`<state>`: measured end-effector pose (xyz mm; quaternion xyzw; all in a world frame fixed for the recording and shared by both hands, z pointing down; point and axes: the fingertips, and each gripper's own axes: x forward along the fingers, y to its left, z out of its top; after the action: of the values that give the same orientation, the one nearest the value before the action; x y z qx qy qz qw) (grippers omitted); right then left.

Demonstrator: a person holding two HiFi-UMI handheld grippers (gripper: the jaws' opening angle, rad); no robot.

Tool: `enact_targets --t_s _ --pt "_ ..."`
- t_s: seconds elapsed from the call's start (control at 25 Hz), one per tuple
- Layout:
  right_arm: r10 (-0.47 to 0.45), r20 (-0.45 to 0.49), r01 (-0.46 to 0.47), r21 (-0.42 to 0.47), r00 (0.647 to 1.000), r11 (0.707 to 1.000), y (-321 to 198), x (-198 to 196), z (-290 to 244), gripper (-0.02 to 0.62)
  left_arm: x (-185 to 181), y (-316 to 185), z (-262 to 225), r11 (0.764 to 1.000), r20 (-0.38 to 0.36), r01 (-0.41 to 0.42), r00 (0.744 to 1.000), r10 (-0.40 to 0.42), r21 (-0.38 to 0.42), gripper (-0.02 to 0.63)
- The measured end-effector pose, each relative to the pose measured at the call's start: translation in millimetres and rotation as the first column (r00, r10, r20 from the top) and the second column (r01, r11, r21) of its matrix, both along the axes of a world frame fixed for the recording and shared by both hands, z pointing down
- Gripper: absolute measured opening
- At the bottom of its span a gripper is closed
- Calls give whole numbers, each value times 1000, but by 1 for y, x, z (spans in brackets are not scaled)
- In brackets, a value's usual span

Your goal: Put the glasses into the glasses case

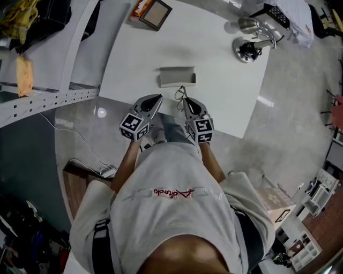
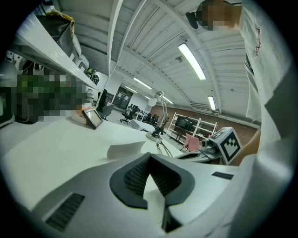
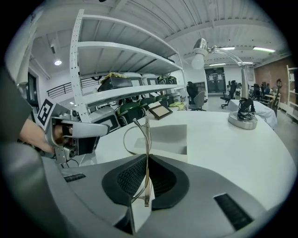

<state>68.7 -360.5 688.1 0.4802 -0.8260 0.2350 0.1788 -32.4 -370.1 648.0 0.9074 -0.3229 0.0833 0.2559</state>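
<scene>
The grey glasses case [image 1: 177,76] lies open on the white table [image 1: 225,91], just beyond both grippers; it also shows as a pale box [image 3: 168,137] in the right gripper view. My right gripper [image 1: 186,101] is shut on thin wire-framed glasses [image 3: 140,132], which stand upright between its pads with the frame pointing at the case. In the head view the glasses [image 1: 180,93] stick out over the table's near edge. My left gripper [image 1: 157,99] is beside it on the left, shut with nothing between its pads [image 2: 135,179]. It sees the case [image 2: 125,149] ahead.
A desk lamp with a round base [image 1: 246,49] stands at the table's far right. A framed picture [image 1: 155,13] sits at the far edge. White shelving [image 1: 48,96] runs along the left side. The person stands at the table's near edge.
</scene>
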Motion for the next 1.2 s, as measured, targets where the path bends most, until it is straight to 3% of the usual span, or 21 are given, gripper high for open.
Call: enact_targets --t_s 0.44,0.6,0.68,0.72,0.88,0.96,1.04,1.2 --pt "-127 -95 134 71 987 988 -83 -11 -14 23 -19 7 2 998 -10 61 998 -61 -14 23" --pt "-252 -217 278 96 943 956 -91 -24 -18 23 -23 9 2 997 -14 80 997 -80 -15 23" --pt "-337 -352 391 95 874 915 -90 -31 -14 23 -26 9 2 996 -16 87 996 -88 -15 23" --pt "-378 -436 457 87 816 885 -89 -33 -10 23 -27 9 1 996 -17 90 996 -90 -14 23" --pt "-467 -732 685 1 497 728 -89 -40 7 23 -30 10 1 995 -22 97 995 -97 -11 23" --pt "-479 -782 731 -44 399 681 -93 -41 11 23 -31 10 1 995 -25 102 994 -102 -13 23" --pt "-487 -791 743 -63 370 667 -98 -42 13 23 -31 10 1 994 -32 109 993 -110 -15 23" --pt "-515 -772 739 -89 372 668 -101 -44 20 23 -34 11 0 993 -35 120 992 -120 -17 23"
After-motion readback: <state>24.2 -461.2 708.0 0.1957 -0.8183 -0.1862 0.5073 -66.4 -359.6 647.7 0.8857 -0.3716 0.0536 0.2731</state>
